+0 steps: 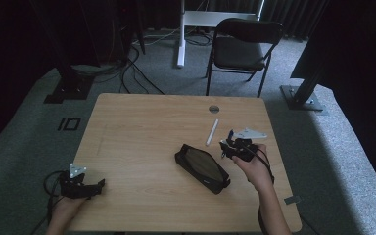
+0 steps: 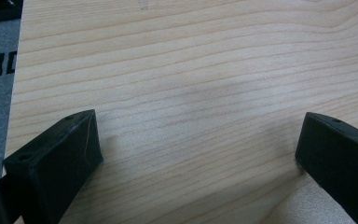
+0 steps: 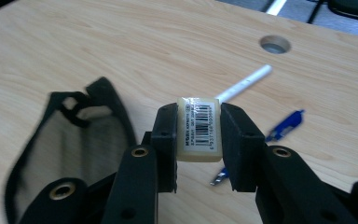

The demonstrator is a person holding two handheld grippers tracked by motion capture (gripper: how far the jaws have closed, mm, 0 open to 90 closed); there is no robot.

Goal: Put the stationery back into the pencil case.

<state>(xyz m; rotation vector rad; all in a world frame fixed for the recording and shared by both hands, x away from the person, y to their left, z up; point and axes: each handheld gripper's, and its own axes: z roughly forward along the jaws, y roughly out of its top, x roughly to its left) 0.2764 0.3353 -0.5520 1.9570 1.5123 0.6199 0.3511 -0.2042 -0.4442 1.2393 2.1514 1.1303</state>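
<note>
Bare table (image 1: 137, 127) left of the open pouch (image 1: 201, 168); white pen (image 1: 212, 132) just beyond.

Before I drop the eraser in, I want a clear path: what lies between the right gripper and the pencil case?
Bare wood; the high view shows nothing between the right gripper, shut on the eraser, and the pencil case.

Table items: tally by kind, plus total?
Pouch: 1
Eraser, in the right gripper: 1
White pen: 1
Blue pen: 1
Total: 4
</note>
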